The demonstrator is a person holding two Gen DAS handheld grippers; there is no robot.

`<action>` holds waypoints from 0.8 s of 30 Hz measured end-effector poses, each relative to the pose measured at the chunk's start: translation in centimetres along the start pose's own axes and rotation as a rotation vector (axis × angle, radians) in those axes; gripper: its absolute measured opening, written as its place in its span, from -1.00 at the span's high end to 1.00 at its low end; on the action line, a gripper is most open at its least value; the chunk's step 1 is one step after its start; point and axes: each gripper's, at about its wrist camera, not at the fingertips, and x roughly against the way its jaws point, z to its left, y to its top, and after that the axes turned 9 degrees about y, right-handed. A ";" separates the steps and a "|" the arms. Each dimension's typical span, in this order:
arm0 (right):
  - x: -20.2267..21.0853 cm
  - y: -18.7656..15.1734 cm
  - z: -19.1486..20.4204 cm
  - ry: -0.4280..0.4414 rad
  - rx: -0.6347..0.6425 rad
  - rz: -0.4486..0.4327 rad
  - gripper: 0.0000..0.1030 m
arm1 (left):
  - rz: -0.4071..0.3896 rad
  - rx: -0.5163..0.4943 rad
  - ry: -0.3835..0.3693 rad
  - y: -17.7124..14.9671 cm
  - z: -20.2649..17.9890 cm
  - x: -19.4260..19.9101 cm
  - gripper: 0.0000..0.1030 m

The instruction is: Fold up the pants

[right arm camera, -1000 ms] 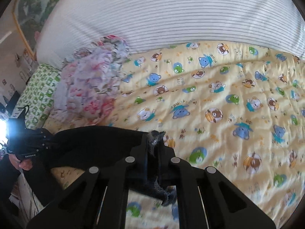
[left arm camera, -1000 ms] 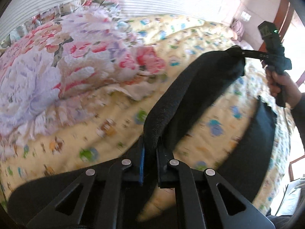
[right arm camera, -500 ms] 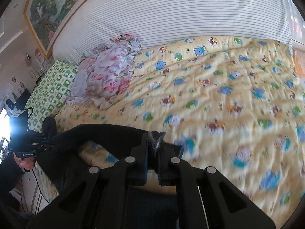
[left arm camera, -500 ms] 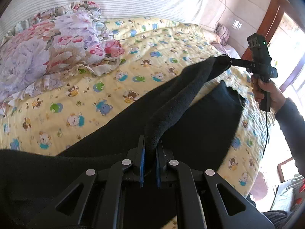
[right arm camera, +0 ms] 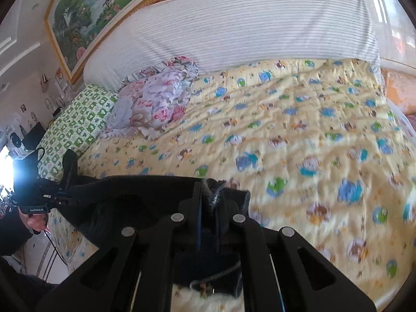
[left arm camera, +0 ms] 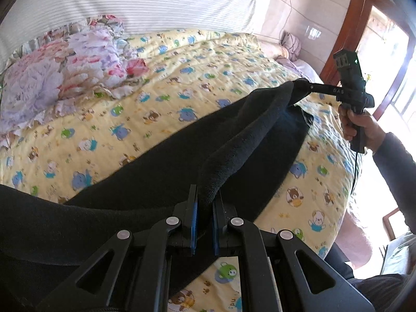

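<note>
The black pants point(left arm camera: 161, 171) hang stretched over the near edge of the bed. My left gripper point(left arm camera: 205, 202) is shut on one end of a thick folded edge of the pants. My right gripper point(right arm camera: 209, 197) is shut on the other end of that edge point(right arm camera: 215, 187). In the left wrist view the right gripper point(left arm camera: 299, 85) holds the far end up at the right. In the right wrist view the left gripper point(right arm camera: 65, 199) shows at the far left, with the pants point(right arm camera: 124, 195) strung between the two.
A yellow quilt with cartoon bears point(right arm camera: 299, 135) covers the bed. A floral bundle of bedding point(left arm camera: 52, 78) lies at the head, beside a green patterned pillow point(right arm camera: 75, 122). A striped white headboard point(right arm camera: 234, 31) stands behind. A wooden door frame point(left arm camera: 345, 28) is at the right.
Both grippers have drawn back toward the near edge of the bed and risen, still shut on the pants. The black cloth now spreads wider over the quilt below the held edge.
</note>
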 end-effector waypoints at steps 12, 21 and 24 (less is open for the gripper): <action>-1.0 -4.1 -0.4 -0.091 -0.072 0.086 0.27 | 0.061 0.003 0.027 -2.3 -0.8 -2.3 0.59; 2.2 -4.8 3.0 -0.133 -0.046 0.020 -0.17 | 0.024 0.100 0.007 -4.2 0.2 0.7 0.51; 1.8 -4.7 4.7 -0.106 -0.044 0.010 -0.18 | 0.007 0.153 0.014 -5.1 1.3 1.9 0.29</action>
